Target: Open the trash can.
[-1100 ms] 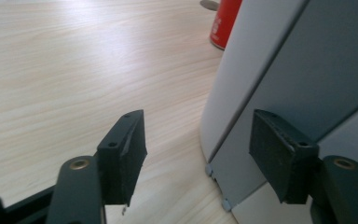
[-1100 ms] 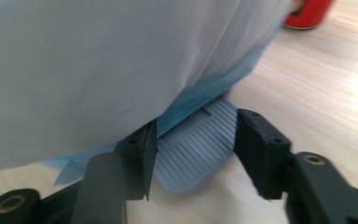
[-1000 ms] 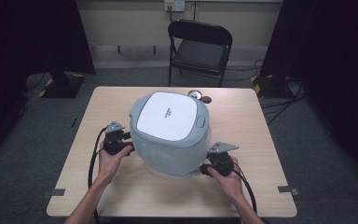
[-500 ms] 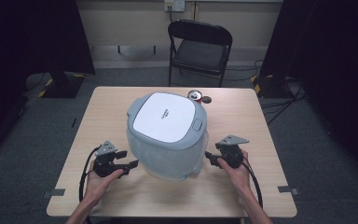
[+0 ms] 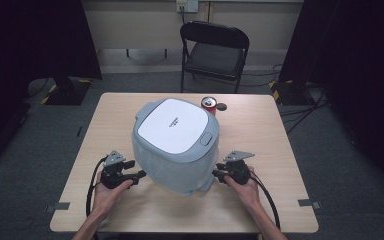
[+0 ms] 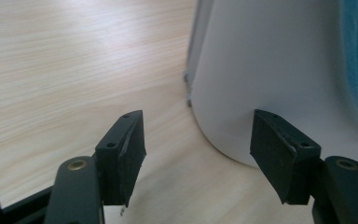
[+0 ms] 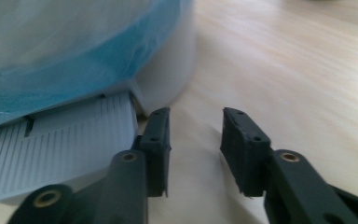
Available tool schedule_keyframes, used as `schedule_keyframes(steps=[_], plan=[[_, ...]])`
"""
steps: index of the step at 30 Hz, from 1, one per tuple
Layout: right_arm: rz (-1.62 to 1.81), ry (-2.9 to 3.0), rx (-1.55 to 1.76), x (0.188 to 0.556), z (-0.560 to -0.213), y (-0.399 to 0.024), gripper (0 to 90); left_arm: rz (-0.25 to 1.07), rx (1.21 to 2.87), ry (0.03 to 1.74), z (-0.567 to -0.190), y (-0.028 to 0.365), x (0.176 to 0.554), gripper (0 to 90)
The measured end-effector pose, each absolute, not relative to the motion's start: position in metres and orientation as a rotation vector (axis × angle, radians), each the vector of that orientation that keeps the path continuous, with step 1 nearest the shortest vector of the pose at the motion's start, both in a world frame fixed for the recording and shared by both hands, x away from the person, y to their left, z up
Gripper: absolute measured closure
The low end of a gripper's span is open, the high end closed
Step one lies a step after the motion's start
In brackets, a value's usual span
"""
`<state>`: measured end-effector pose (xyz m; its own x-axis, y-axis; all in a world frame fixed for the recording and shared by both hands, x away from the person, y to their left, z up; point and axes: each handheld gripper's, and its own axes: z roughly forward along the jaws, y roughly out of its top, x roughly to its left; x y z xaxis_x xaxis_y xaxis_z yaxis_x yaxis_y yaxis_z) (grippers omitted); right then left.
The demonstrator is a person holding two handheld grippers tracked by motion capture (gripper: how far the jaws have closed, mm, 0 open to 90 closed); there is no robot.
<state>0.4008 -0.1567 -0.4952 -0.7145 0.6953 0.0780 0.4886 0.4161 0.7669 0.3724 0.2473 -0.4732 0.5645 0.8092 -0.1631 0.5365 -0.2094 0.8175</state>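
Bin (image 5: 175, 145) with white lid and clear liner stands mid-counter (image 5: 280, 200), slightly toward near edge; left hand-held gripper (image 5: 139, 175) and right hand-held gripper (image 5: 216, 173) flank its base. Left gripper view: jaws spread, just been closing, nothing between, bin wall (image 6: 270, 79) just ahead. Right gripper view: jaws parted, just been closing, empty, grey pedal (image 7: 60, 140) just beside.

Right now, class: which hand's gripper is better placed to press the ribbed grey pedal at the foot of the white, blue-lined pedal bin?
Right. The right gripper sits open right beside the pedal; the left gripper faces the bin's plain white wall.
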Motion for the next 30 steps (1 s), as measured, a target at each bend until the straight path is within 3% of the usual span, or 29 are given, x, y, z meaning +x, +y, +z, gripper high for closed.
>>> schedule_keyframes(steps=[6,14,17,24,30], plan=[[1.178,2.461,0.991,0.385,-0.497,-0.139,62.7,0.317,1.834,1.16,-0.476,0.262,0.38,37.6],[1.239,2.558,0.897,0.369,-0.497,-0.114,55.7,0.331,1.805,1.22,-0.475,0.273,0.399,39.7],[1.258,2.572,0.916,0.373,-0.495,-0.116,50.9,0.343,1.807,1.215,-0.473,0.273,0.402,38.3],[1.299,2.405,0.986,0.392,-0.468,-0.139,50.8,0.324,1.886,1.144,-0.47,0.27,0.378,37.0],[1.392,2.308,0.987,0.423,-0.445,-0.132,47.8,0.354,1.891,1.153,-0.469,0.268,0.38,38.1]])
